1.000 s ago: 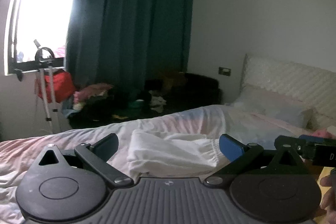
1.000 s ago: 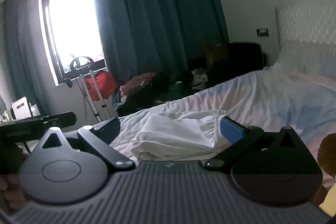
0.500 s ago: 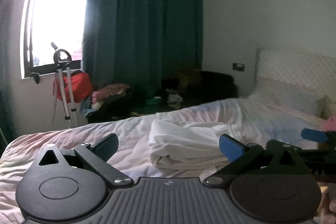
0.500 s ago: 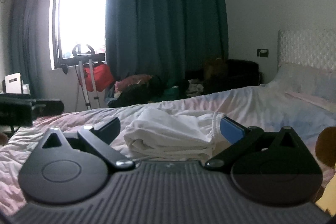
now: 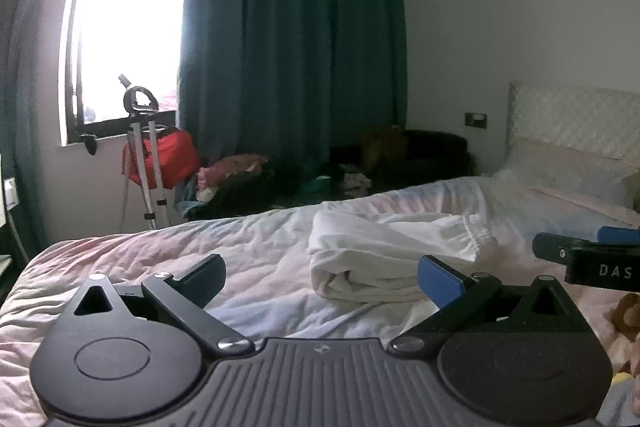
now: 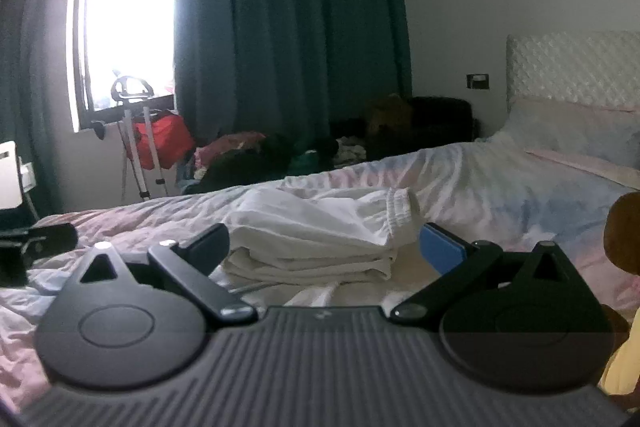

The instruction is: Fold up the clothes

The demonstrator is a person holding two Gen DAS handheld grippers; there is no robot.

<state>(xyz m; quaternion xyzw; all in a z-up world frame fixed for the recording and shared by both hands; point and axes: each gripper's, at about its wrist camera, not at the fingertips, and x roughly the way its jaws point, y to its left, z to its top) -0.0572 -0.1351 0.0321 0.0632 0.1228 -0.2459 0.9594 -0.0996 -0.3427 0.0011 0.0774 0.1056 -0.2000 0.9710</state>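
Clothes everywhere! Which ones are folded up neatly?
The white garment lying on the bed, right in front of the open right tongs. It sits in flat layers; the clothes pile under the curtain is a jumbled heap.

The right gripper [image 6: 322,251] is held low over the bed [image 6: 500,187], its jaws spread wide with nothing between them. Just ahead of it, a folded white garment [image 6: 316,239] is laid in flat layers on the rumpled pale sheet, an elastic hem turned up at its right end. The left gripper [image 6: 36,243] is partly seen at the left edge. Beyond the bed, dark teal curtains [image 6: 288,27], a bright window [image 6: 128,27], a tripod [image 6: 136,135] and a red bag [image 6: 164,141] are seen
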